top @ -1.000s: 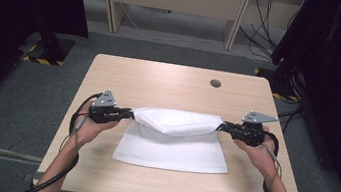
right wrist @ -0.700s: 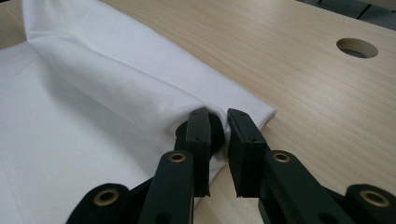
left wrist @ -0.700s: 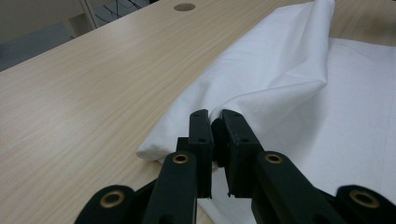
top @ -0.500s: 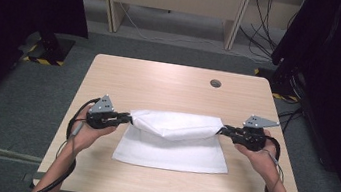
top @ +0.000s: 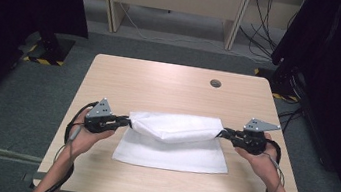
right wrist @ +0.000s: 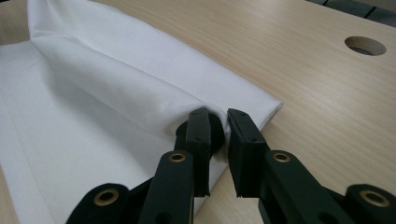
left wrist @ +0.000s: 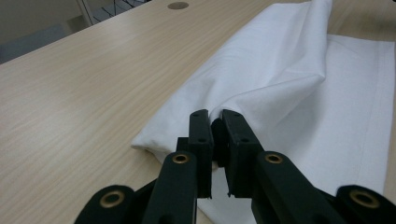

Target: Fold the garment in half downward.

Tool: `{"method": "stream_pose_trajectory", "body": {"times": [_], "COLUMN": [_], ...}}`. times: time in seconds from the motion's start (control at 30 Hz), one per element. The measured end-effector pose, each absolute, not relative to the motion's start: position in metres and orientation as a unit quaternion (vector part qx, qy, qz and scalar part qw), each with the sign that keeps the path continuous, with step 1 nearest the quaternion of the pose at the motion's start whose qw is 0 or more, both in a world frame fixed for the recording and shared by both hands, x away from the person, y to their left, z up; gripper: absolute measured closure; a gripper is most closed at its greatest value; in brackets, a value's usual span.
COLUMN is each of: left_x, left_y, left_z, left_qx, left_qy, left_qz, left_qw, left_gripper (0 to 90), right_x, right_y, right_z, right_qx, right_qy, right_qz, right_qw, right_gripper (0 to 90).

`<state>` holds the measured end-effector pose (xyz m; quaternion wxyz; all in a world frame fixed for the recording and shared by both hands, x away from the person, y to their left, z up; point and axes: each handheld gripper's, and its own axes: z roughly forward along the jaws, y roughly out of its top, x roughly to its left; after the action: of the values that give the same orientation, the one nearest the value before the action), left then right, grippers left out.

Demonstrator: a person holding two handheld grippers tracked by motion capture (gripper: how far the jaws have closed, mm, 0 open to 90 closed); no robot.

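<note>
White cloth (top: 172, 141) lies mid-tabletop (top: 170, 83), far edge folded toward the person, left claw (top: 127, 120) and right claw (top: 220, 132) each pinched on an end of it; light, limp fabric, likely best gripped at corners.

A light wooden table (top: 170, 83) is seen on a grey carpeted floor (top: 20, 105), with a round cable hole (top: 215, 83) set near its far right corner. Beyond it, pale desk legs (top: 113, 2) and trailing cables (top: 265, 18) are visible (a yellow-black striped base (top: 42, 60) lies far left).
</note>
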<state>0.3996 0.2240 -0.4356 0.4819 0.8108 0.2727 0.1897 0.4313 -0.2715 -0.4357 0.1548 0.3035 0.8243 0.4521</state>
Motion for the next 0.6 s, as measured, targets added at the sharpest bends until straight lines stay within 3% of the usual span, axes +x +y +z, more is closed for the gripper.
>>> {"method": "stream_pose_trajectory", "body": {"times": [0.6], "left_x": [0.386], "left_y": [0.225], "left_z": [-0.433], "left_qx": [0.812], "left_qy": [0.265], "left_qz": [0.195], "left_qw": [0.482], "left_gripper": [82.5], "right_x": [0.419], "right_y": [-0.272], "right_z": [-0.433], "right_qx": [0.293], "right_qy": [0.825], "right_qz": [0.457], "right_qw": [0.157], "right_gripper": [79.6]}}
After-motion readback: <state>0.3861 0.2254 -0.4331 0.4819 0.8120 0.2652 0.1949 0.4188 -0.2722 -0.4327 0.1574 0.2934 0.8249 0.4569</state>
